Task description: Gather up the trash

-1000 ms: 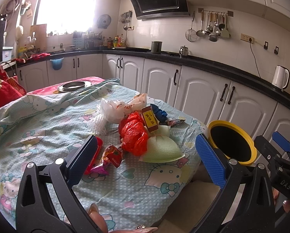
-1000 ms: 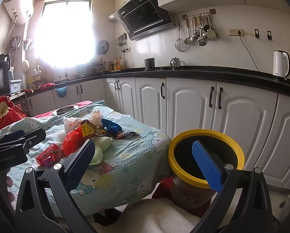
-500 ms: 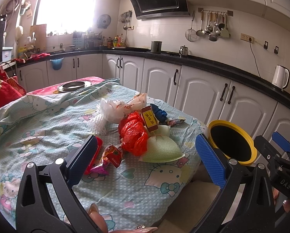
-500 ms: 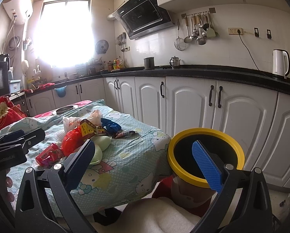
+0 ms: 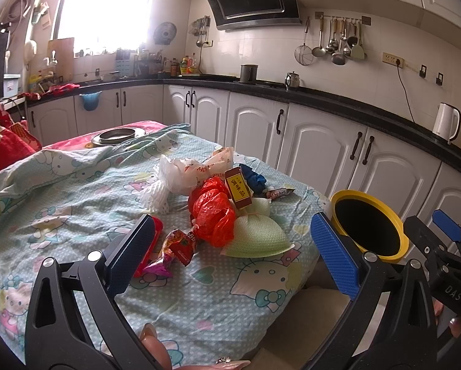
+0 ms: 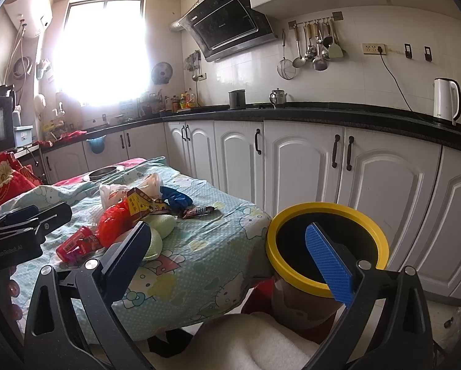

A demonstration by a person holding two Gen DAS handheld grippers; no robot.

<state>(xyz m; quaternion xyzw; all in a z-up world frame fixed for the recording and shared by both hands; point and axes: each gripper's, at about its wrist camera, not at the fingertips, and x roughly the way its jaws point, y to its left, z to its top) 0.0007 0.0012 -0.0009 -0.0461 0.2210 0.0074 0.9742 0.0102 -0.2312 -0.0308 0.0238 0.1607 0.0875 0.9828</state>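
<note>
Left gripper (image 5: 233,252), black frame w/ blue-padded fingers, is spread wide and empty, hovering over the near edge of a table covered w/ a light-blue cartoon-cat print cloth (image 5: 76,209). Trash pile sits mid-table. L to R: red snack wrapper (image 5: 181,245) just beside the left finger pad, white foam net sleeve (image 5: 154,197), white crumpled plastic bag (image 5: 187,174) behind it, red-orange crumpled plastic bag (image 5: 213,212) in the centre, pale-green foam mesh pad (image 5: 256,236) touching the red bag on its right, small yellow-and-brown carton (image 5: 238,188) leaning on top of the pile, blue crumpled glove (image 5: 253,180) behind the carton, dark candy-bar wrapper (image 5: 278,192) lying flat towards the table's right edge. Off the table's right corner stands a yellow-rimmed round bin w/ black inside (image 5: 367,231). Right gripper (image 6: 227,257), same build, also spread wide w/ nothing between fingers, right finger in front of the bin's mouth.
</note>
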